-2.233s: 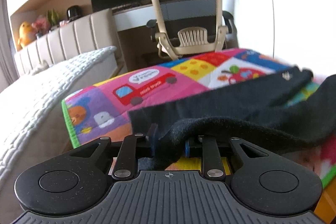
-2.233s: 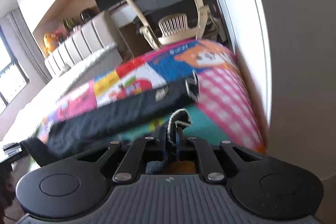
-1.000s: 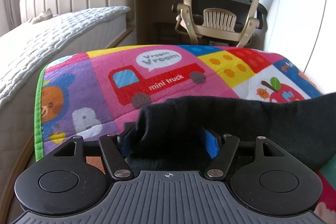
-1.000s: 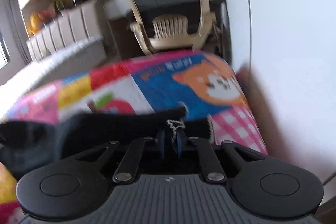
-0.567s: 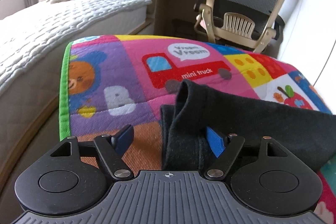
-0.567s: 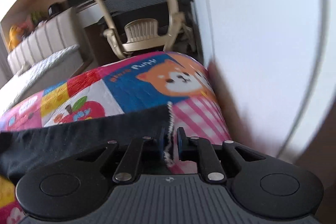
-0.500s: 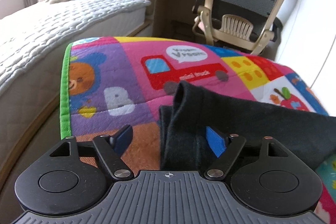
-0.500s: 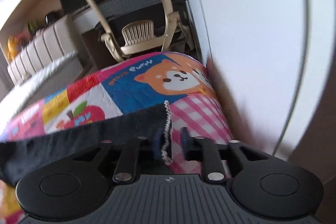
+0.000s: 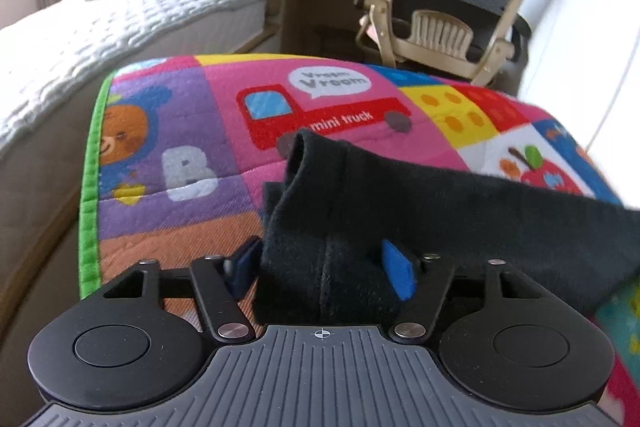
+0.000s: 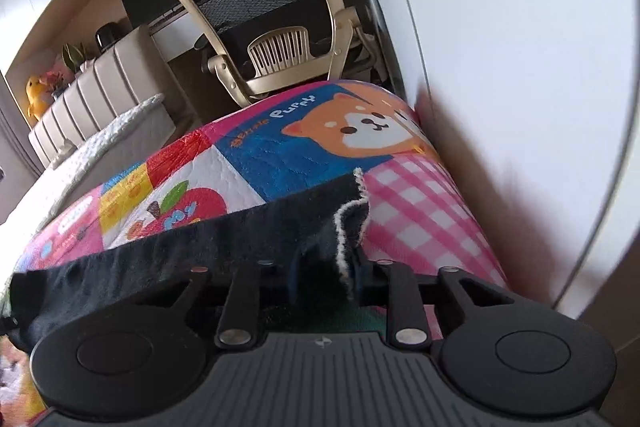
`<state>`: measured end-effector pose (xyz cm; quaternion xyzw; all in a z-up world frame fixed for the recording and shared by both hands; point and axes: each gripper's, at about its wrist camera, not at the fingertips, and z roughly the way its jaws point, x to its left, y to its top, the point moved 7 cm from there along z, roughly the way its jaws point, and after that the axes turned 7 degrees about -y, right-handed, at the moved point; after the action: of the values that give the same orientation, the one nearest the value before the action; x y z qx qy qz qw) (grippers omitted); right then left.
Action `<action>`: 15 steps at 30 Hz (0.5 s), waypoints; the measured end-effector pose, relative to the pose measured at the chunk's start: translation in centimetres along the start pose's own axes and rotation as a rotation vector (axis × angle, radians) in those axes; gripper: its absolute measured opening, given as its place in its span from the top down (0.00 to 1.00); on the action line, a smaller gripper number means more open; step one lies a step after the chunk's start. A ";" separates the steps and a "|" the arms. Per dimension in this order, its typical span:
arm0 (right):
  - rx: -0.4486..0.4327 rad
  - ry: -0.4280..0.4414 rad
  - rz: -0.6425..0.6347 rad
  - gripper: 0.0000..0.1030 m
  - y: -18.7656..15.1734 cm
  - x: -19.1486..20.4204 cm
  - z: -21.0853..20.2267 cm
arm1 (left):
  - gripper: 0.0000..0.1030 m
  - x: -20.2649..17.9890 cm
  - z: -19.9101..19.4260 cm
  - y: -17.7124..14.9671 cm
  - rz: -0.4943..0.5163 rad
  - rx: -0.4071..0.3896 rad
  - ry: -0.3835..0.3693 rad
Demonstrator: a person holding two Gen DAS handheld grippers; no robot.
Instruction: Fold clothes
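Both grippers closing on the garment's ends.
I see the left gripper [image 9: 320, 267] half-open astride the black garment [image 9: 420, 203]'s bunched end by the mat [image 9: 160, 131]'s left edge; right gripper [image 10: 326, 273], nearly shut, nips the white-stitched hem near the right edge, to keep it taut.

Two low, close wrist views along the jaws, sharing patchwork mat [image 9: 224, 163] and office chair [image 10: 272, 27].

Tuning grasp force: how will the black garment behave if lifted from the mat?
Probably floppy: the garment bunches into soft folds and lies draped flat along the mat. Likely light, being thin knit. The white-stitched edge curls, so it may slip from a loose pinch.
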<state>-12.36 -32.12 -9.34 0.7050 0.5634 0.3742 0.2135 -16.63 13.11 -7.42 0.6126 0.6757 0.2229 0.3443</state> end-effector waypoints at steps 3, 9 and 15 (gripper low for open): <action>-0.002 0.007 -0.009 0.81 -0.7 -0.5 -1.4 | 0.43 0.1 -1.4 -1.0 0.015 0.008 -0.021; -0.031 -0.007 -0.080 0.80 -2.8 -1.3 -4.9 | 0.43 -0.2 -5.4 -3.4 0.066 -0.020 -0.028; -0.051 -0.039 -0.092 0.77 -3.7 -1.3 -5.5 | 0.16 -0.4 -6.8 -1.0 0.037 -0.114 -0.043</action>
<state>-18.99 -33.01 -8.93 0.6799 0.5811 0.3646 0.2592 -22.35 13.39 -3.58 0.6089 0.6430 0.2540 0.3889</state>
